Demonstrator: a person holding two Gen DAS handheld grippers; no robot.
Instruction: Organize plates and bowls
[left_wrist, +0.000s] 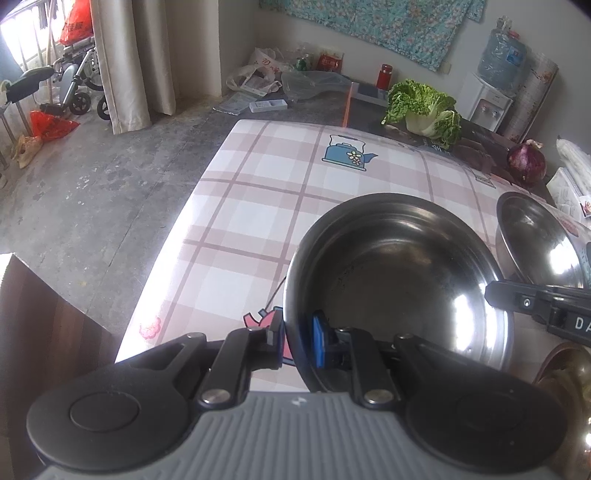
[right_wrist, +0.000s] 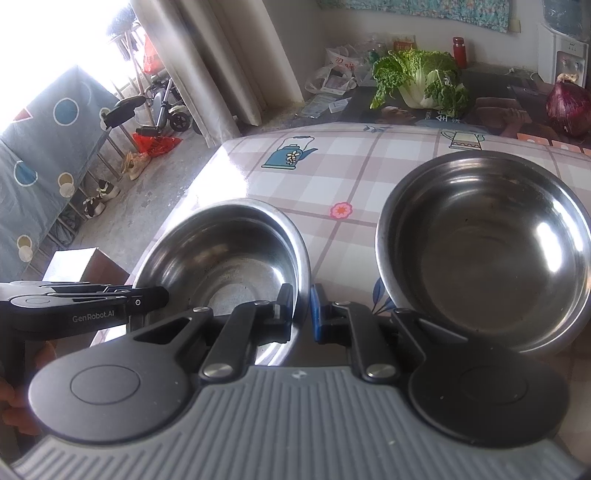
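Observation:
Two steel bowls stand on the checked tablecloth. My left gripper (left_wrist: 297, 338) is shut on the near-left rim of the nearer steel bowl (left_wrist: 399, 273). My right gripper (right_wrist: 302, 310) is shut on the right rim of that same bowl (right_wrist: 229, 254); it shows as a black arm in the left wrist view (left_wrist: 535, 306). The left gripper shows at the left in the right wrist view (right_wrist: 147, 299). The second steel bowl (right_wrist: 484, 247) stands to the right, free of both grippers, and also shows in the left wrist view (left_wrist: 539, 240).
A cabbage (left_wrist: 424, 107) and a red onion (left_wrist: 526, 162) lie at the table's far side. The table's left edge (left_wrist: 177, 236) drops to a concrete floor. A brass-coloured dish (left_wrist: 569, 391) sits at the near right. A brown box (left_wrist: 40, 325) stands at the left.

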